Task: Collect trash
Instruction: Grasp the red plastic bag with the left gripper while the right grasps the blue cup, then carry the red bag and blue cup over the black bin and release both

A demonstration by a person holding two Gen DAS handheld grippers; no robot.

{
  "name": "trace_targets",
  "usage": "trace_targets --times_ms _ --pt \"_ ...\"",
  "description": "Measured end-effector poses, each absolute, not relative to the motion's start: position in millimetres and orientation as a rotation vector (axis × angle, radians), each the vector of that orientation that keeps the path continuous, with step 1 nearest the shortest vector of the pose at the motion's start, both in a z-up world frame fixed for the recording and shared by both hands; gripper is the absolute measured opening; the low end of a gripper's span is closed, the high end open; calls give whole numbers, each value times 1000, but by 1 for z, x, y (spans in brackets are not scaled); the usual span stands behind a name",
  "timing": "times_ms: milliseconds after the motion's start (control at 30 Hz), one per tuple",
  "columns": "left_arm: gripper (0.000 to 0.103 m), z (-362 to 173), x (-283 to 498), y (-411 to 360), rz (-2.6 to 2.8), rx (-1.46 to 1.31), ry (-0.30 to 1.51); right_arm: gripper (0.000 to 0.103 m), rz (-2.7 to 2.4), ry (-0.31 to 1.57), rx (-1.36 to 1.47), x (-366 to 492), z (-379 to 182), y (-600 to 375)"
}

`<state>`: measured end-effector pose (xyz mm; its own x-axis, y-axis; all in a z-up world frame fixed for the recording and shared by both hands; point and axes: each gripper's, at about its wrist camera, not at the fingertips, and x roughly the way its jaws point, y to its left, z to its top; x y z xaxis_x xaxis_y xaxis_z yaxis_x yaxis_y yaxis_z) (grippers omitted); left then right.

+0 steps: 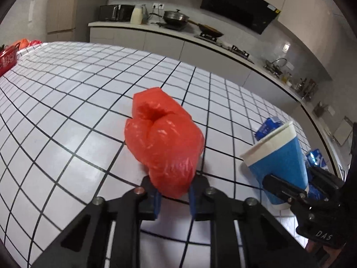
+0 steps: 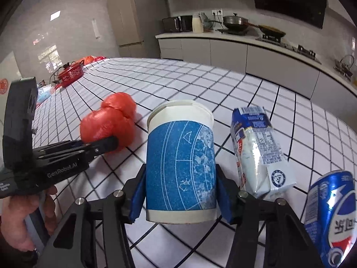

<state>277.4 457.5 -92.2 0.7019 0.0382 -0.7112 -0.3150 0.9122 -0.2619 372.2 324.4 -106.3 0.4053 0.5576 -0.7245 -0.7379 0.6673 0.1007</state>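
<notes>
Trash pickup under way: left gripper [image 1: 174,197] pinches the red plastic bag [image 1: 164,143], right gripper [image 2: 179,197] clamps the blue paper cup [image 2: 180,163] above the counter [image 1: 67,102]; milk carton [image 2: 260,149] and can [image 2: 330,218] just right likely await collection next.

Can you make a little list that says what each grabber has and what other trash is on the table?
left gripper: shut on the red plastic bag
right gripper: shut on the blue paper cup
table: white cloth with black grid lines
other trash: milk carton and blue can, both right of the cup
far end: red pot
</notes>
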Motion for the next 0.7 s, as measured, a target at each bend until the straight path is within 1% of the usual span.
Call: trace_targets --times_ms 300,700 --pt "17 -65 243 433 217 -321 700 57 823 761 -232 349 -84 306" --pt "17 -47 210 384 206 -290 692 57 769 732 -192 322 -54 259"
